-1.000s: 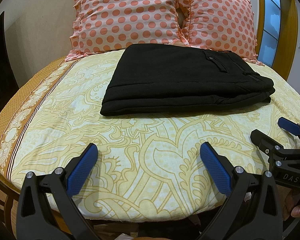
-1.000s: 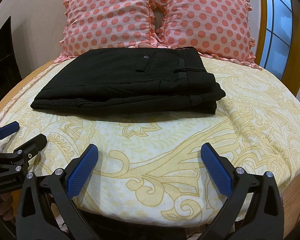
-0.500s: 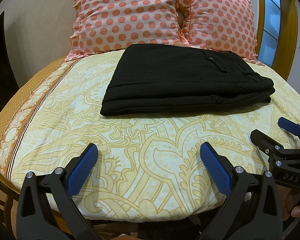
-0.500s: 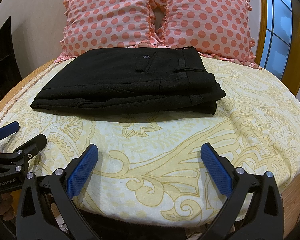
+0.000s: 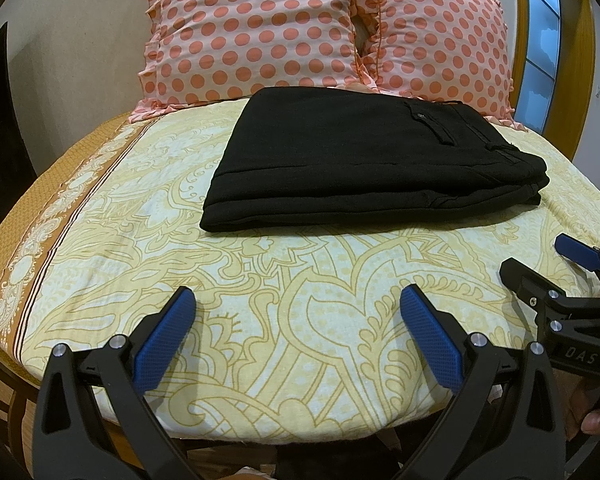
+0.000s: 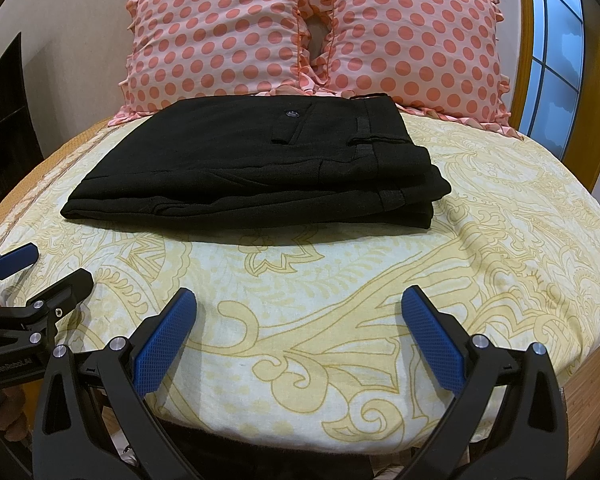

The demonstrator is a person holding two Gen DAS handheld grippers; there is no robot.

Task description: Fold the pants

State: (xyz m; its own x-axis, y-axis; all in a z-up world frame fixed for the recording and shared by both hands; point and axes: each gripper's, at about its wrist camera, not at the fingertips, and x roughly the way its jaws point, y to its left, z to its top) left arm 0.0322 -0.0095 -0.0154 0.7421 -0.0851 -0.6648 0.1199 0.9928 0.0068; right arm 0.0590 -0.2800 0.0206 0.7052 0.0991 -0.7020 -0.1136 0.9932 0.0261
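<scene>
The black woven pants [image 5: 364, 164] lie as a flat, layered rectangle on the yellow paisley-patterned bedsheet [image 5: 284, 304], toward the head of the bed, their far edge near or touching the two pink pillows with orange polka dots [image 6: 312, 32]; I cannot tell which. The buttoned back pocket and waistband face up at the right end. The left gripper with black arms and blue textured pads [image 5: 296, 320] hovers over the near edge of the bed with its jaws spread wide and nothing between them, well apart from the garment. The right gripper of the same black-and-blue build [image 6: 298, 320] sits beside it, equally spread and empty. The fold looks complete or nearly so, so the main risk lies in any further handling. A pinch that catches only the top layer would peel the stack open and undo the fold. At the right end the layers are stepped and uneven, so a push there could slide them further out of line. Dragging the bundle could also bunch the loose sheet beneath it.
</scene>
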